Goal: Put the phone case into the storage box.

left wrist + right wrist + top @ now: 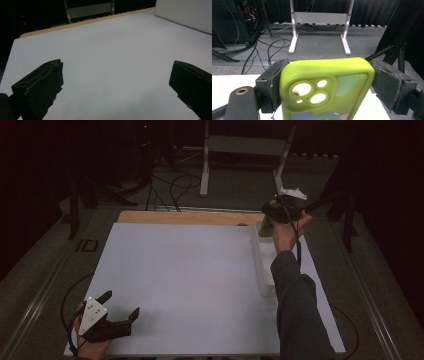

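High view: white tabletop (190,285), dark room; right gripper (280,212) fingers clamp green phone case (265,226), left gripper (117,312) fingers spread, empty

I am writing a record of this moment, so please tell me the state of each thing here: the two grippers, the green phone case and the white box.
Left gripper: open, nothing between its jaws, low over the white table.
Right gripper: shut on the phone case, raised over the far end of the white box.
Phone case: held by its two long sides, camera cutouts in sight.
White box: resting on the table at its right side.
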The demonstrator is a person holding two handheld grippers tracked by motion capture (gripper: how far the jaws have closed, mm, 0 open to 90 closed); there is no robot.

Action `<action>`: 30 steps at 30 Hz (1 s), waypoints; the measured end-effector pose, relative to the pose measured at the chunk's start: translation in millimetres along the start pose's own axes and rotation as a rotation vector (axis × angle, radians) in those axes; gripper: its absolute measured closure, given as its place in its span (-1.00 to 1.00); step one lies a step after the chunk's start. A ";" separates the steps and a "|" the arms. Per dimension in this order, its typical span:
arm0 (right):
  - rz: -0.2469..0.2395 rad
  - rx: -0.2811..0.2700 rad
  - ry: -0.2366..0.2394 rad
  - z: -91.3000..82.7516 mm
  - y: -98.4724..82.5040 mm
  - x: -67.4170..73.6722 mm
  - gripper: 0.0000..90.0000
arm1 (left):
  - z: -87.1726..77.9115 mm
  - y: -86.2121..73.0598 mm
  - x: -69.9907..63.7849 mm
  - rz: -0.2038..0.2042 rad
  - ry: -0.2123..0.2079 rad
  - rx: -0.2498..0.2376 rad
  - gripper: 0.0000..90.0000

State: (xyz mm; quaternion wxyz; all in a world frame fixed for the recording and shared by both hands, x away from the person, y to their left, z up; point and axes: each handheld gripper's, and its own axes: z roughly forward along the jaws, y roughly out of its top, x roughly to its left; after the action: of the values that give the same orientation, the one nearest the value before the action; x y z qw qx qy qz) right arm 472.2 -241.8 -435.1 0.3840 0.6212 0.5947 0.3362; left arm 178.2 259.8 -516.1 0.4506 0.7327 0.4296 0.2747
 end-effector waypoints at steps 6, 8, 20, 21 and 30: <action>-0.006 0.010 -0.002 5.2 -1.8 3.0 -0.60 | 0.2 0.2 -0.5 0.004 -0.003 0.000 -1.00; -0.009 0.012 0.001 6.2 -2.5 3.4 -0.60 | 0.0 0.3 -0.4 0.003 -0.004 0.000 -1.00; -0.017 0.048 0.002 13.9 -6.0 -0.2 -0.61 | 0.7 0.9 -2.7 0.020 -0.003 0.004 -1.00; -0.017 0.050 0.001 14.7 -6.4 -0.4 -0.61 | 0.5 1.0 -2.7 0.019 -0.003 0.003 -1.00; -0.018 0.072 -0.010 20.7 -10.4 2.0 -0.61 | 0.1 0.9 -3.0 0.020 -0.004 0.001 -1.00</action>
State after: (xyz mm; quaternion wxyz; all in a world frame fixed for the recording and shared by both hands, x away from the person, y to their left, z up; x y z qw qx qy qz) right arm 485.4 -241.4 -454.3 0.3674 0.6308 0.6100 0.3082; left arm 177.2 256.9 -515.3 0.4483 0.7379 0.4214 0.2774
